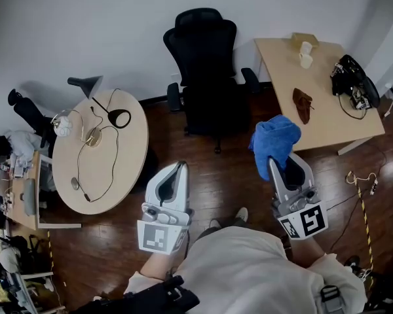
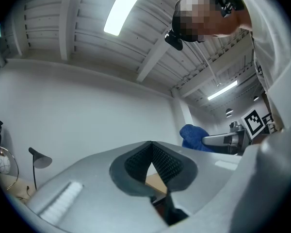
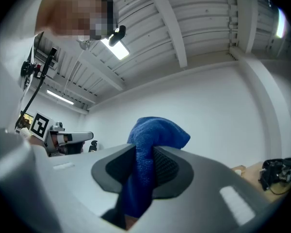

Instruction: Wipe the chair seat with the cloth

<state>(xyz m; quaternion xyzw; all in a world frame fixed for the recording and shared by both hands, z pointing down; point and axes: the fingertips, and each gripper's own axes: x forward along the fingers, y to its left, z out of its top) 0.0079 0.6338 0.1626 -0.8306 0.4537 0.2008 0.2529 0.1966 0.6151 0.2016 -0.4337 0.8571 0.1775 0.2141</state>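
Note:
A black office chair [image 1: 206, 51] stands against the far wall, its seat [image 1: 213, 106] facing me and apart from both grippers. My right gripper [image 1: 273, 162] is shut on a blue cloth [image 1: 275, 139], which bunches up above the jaws to the right of the chair. In the right gripper view the cloth [image 3: 153, 142] fills the gap between the pads. My left gripper [image 1: 181, 165] is held in front of the chair, lower left of the seat. Its tips [image 2: 151, 143] meet with nothing between them. The cloth [image 2: 191, 135] also shows in the left gripper view.
A round table [image 1: 128, 156] with a desk lamp [image 1: 92, 87] and cables is to the left. A rectangular desk [image 1: 327, 110] with cups, a brown object and black gear is to the right. Cluttered shelves [image 1: 13, 182] line the left edge. A yellow cable [image 1: 363, 195] lies on the wooden floor.

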